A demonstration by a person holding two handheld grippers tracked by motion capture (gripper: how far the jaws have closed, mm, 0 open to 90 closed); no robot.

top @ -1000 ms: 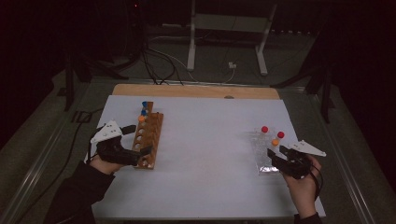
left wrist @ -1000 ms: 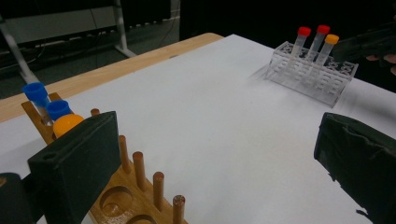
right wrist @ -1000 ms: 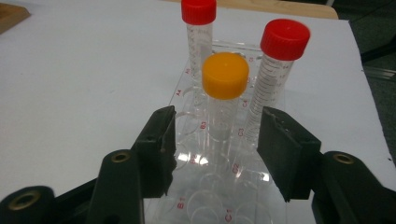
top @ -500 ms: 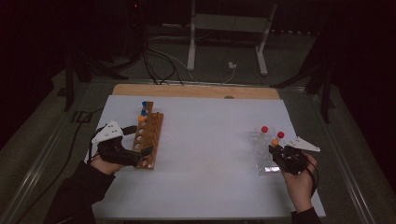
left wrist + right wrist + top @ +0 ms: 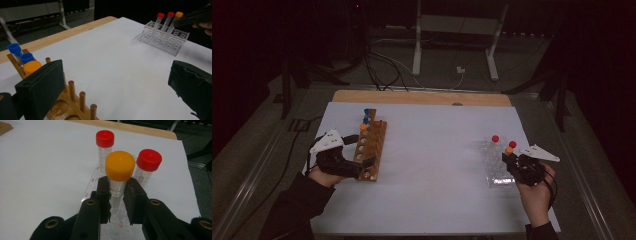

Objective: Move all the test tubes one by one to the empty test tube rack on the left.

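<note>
Clear rack (image 5: 100, 195) holds two red-capped tubes (image 5: 105, 147) and a gripper-clamped orange-capped tube (image 5: 119, 170).

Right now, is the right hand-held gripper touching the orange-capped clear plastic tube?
Touching: the right gripper view shows the right hand-held gripper with both jaws pressed against the orange-capped clear plastic tube.

Black fingers (image 5: 40, 90) spread wide over the white bench (image 5: 107, 65). Wooden rack (image 5: 67, 107) at lower left, holding two blue-capped tubes (image 5: 21, 53) and one orange-capped tube (image 5: 32, 67). Clear rack (image 5: 163, 37) far right, carrying three capped tubes.
</note>
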